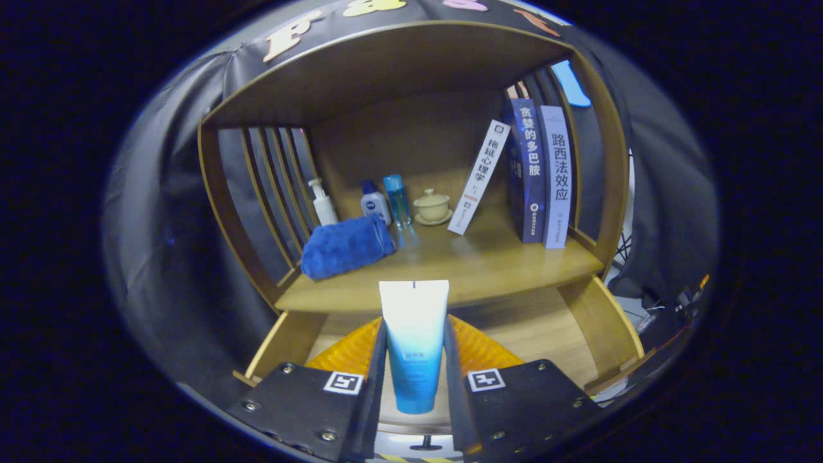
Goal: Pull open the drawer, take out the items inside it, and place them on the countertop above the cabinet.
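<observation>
We have the gripper (415,360) clenched on a white-to-blue gradient plastic squeeze tube (413,341); both fingers press its flanks, one each side, w/ the tube standing upright betw. them, crimped flat white end up and the blue cap end down.

Below and just behind the tube we see the open light-wood drawer (546,328); its floor shows to the right of the fingers, its side walls flaring out left and right. Something orange and ribbed (350,350) sits in the drawer just behind the fingers on both sides; we can't tell what it is, prob. another item or a liner.

Straight ahead and just above the drawer lies the bench (488,267), i.e. the wooden top of the cabinet; the tube's top edge overlaps its front lip in this view. Further along the bench: a rolled blue terry towel (347,247) ahead-left; beyond it a white pump bottle (323,202), a small white bottle w/ blue cap (375,202), a clear blue tall bottle (398,202), a cream lidded ceramic cup on a saucer (432,207); ahead-right a leaning white book (479,177) and two upright books (543,177).

Key relation, as we judge it: the tube's long axis runs vertical, and the free patch of bench lies dead ahead, betw. towel and books; so the move is up a bit and fwd over the lip, then release; risk is a tall tube toppling if set on its cap.
</observation>
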{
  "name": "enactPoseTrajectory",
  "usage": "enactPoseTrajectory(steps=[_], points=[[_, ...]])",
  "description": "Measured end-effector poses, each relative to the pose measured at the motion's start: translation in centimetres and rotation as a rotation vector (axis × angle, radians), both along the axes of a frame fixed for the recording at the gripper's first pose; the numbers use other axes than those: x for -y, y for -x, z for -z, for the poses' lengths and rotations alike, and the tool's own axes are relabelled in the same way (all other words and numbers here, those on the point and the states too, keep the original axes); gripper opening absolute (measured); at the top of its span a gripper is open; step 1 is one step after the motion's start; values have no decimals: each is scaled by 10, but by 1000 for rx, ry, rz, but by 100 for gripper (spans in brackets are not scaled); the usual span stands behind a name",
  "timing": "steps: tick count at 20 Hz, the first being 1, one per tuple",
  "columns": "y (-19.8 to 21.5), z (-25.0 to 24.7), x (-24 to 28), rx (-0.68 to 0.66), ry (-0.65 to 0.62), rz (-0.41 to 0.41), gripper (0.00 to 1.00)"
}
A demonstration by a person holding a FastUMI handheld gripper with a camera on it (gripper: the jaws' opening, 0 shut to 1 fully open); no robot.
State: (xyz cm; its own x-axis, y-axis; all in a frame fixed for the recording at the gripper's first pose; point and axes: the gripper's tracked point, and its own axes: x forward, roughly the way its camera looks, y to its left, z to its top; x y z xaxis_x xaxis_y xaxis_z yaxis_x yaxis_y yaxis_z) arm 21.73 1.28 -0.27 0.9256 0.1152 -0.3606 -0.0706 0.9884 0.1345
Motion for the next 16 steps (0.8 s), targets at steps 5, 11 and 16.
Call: enactPoseTrajectory(steps=[5, 11, 16], points=[[-26, -33, -2, 95, 18, 17, 45], [-84, -46, 1, 142, 23, 102, 45], [-142, -29, -1, 159, 36, 141, 45]])
